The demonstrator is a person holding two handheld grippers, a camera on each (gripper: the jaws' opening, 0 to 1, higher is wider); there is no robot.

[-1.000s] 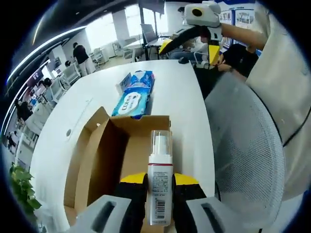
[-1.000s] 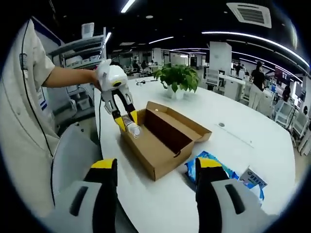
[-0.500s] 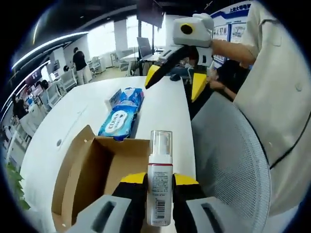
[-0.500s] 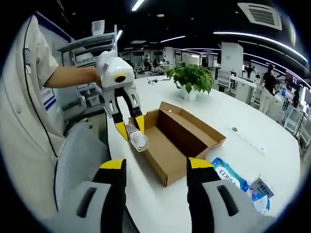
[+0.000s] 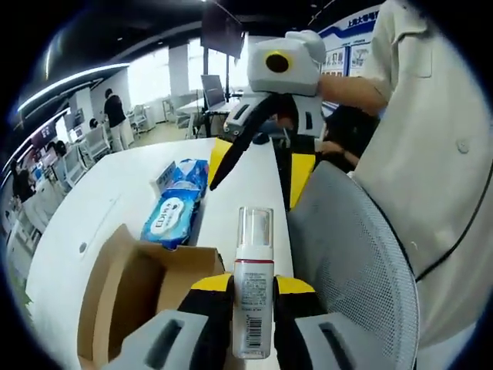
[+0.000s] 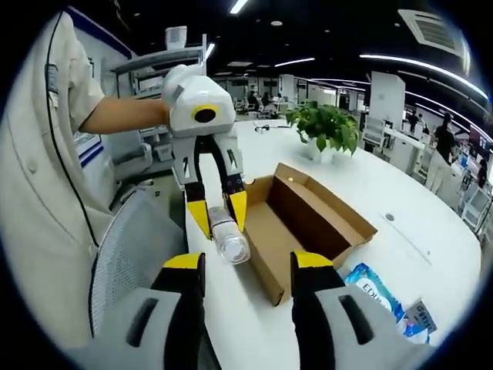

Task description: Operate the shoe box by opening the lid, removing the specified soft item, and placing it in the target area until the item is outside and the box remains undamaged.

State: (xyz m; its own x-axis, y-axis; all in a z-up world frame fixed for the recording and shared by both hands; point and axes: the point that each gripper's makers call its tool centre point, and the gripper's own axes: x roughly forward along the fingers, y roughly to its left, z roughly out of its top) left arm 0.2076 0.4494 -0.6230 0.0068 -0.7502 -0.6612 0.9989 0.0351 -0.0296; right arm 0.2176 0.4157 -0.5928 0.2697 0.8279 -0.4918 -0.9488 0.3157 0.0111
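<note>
Gripping a slim white pump bottle [image 5: 253, 289] between its yellow-tipped jaws, the left gripper [image 5: 253, 297] rises from the bottom centre of the left gripper view, the bottle standing along the jaws with its clear cap uppermost in the frame. To the lower left of that view sits the open cardboard shoe box [image 5: 127, 297], its flap raised along the left side, on a white table [image 5: 115, 200]; what lies on the box floor is hard to judge from this angle. Beyond the box, toward the middle left, a blue wipes pack [image 5: 171, 217] lies flat on the table with a small white-and-blue carton [image 5: 163, 179] just beside its far end. The right gripper [image 5: 258, 166] hangs in the upper centre, its two jaws spread wide with nothing between them, held by a person's hand at the upper right. A grey mesh chair back [image 5: 350, 262] fills the lower right. In the right gripper view the right gripper [image 6: 245, 281] rises from the bottom with its jaws apart, and the left gripper [image 6: 217, 220] comes in from the upper left, pinching the bottle [image 6: 228, 239] just beside the near corner of the shoe box [image 6: 308, 227]. The wipes pack [image 6: 371, 287] lies at the lower right, and a potted plant [image 6: 327, 127] stands on the table behind the box.
</note>
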